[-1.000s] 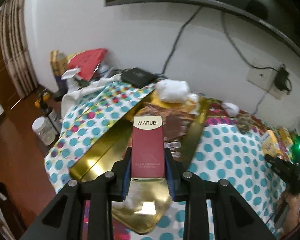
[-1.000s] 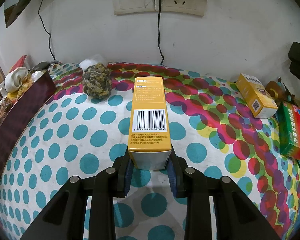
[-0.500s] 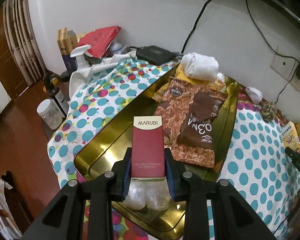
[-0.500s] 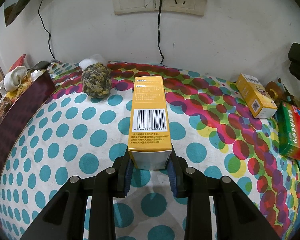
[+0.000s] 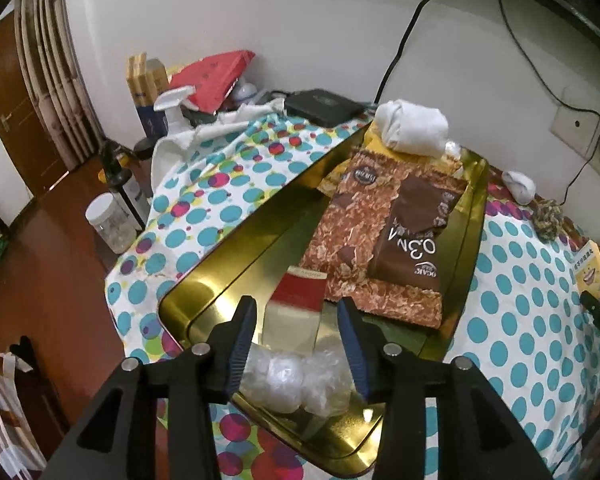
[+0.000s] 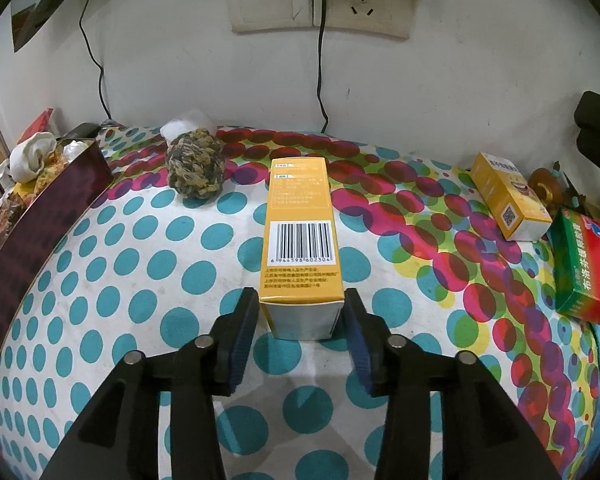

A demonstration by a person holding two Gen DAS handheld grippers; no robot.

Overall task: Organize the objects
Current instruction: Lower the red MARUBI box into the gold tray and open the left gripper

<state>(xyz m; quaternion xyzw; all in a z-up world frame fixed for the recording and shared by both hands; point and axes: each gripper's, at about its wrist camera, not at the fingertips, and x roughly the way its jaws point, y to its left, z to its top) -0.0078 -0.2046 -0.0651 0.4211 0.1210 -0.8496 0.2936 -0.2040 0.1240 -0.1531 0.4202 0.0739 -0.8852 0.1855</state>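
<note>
the left tongs (image 5: 296, 328) have just been opening and now stand apart, their blue pads clear of the red box (image 5: 296, 308) between them. that box looks blurred, so its exact pose is hard to read; it seems to sit in the near end of the gold tray (image 5: 204, 284) with its long axis running away from the tongs, above a clear plastic wrap (image 5: 296, 380). farther in the tray lie brown snack packets (image 5: 384, 236) and a white rolled cloth (image 5: 414, 128).

the right tongs (image 6: 300, 320) have also just been opening; their pads flank the near end of the yellow box (image 6: 300, 232) with a slight gap. it lies flat on the dotted surface (image 6: 140, 280), long axis pointing away towards the wall, barcode up. a knotted rope ball (image 6: 196, 168) sits far left.
</note>
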